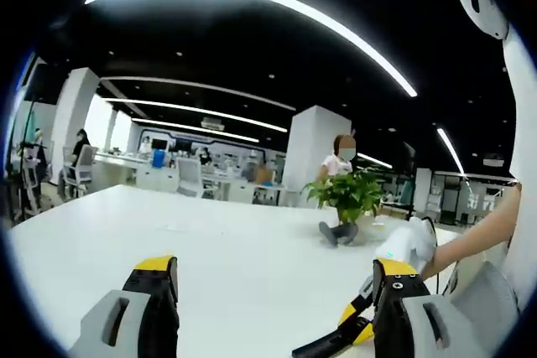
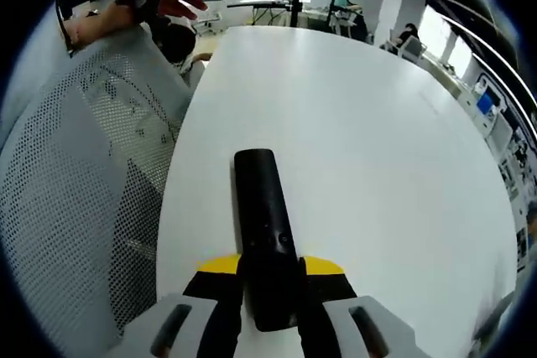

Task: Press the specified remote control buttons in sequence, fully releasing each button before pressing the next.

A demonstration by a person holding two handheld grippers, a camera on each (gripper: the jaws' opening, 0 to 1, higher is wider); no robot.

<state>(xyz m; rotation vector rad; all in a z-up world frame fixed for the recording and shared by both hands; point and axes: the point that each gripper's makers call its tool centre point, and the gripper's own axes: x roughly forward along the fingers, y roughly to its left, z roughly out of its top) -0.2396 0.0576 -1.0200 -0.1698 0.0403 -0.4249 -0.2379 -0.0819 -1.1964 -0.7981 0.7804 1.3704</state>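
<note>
In the left gripper view, the left tongs [image 1: 273,291] stand wide apart with nothing between them, held above the white surface [image 1: 210,249] and aimed out across the room rather than at any button. To the right of them a potted plant [image 1: 348,199] sits on the surface, and further right the right tongs [image 1: 362,320] come into the picture low down, with the black remote control [image 1: 323,345] in their grip. In the right gripper view, a mesh office chair [image 2: 80,182] stands at the left beside the surface, and the right tongs [image 2: 270,278] are closed on the lower end of the remote control [image 2: 262,224], which points forward above the surface. As I judge it, the remote is only picked up and steadied; no pressing contact is visible, so the button sequence seems still to be done.
</note>
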